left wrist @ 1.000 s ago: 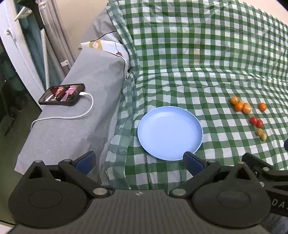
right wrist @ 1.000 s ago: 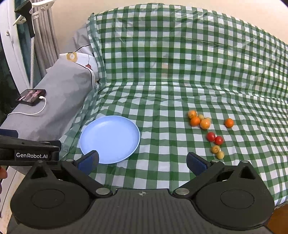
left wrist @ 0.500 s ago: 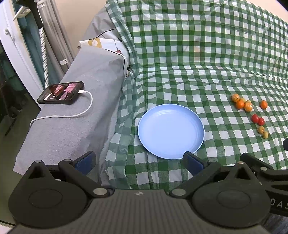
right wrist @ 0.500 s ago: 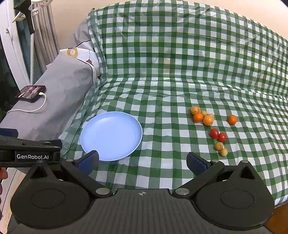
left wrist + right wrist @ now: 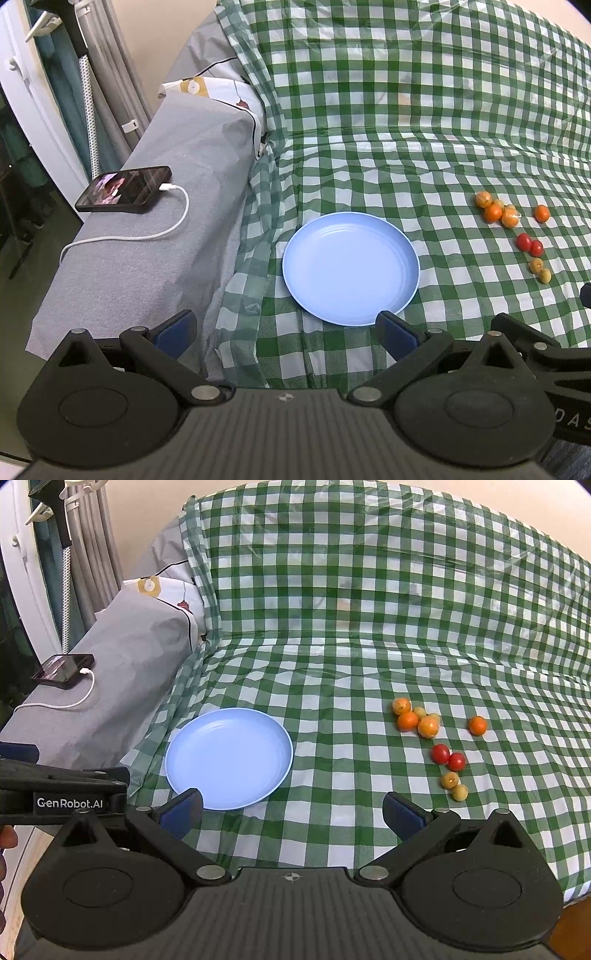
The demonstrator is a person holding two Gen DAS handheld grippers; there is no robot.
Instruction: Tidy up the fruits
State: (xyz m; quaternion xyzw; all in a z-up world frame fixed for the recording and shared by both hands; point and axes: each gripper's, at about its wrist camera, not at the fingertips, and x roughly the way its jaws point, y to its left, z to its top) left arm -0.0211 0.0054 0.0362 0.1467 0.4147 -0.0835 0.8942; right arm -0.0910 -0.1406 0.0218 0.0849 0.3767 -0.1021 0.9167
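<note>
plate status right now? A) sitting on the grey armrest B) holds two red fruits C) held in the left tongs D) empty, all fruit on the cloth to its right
D: the blue plate is bare, and the fruits all lie on the checked cloth to its right; both tongs are open and hold nothing.

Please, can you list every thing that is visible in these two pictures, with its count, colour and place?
plate: one, light blue, nothing on it, on the checked cloth left of the fruits.
orange fruits: several in a cluster, orange and yellow-orange, right of the plate, with one more apart to the right.
red fruits: two, red, touching, below the cluster.
yellow fruits: two, pale yellow, nearest the right gripper.
checked cloth: one, green and white, over the sofa.
phone: one, black, on the grey armrest, white cable plugged in.
left gripper: black, jaws open.
right gripper: black, jaws open.
</note>
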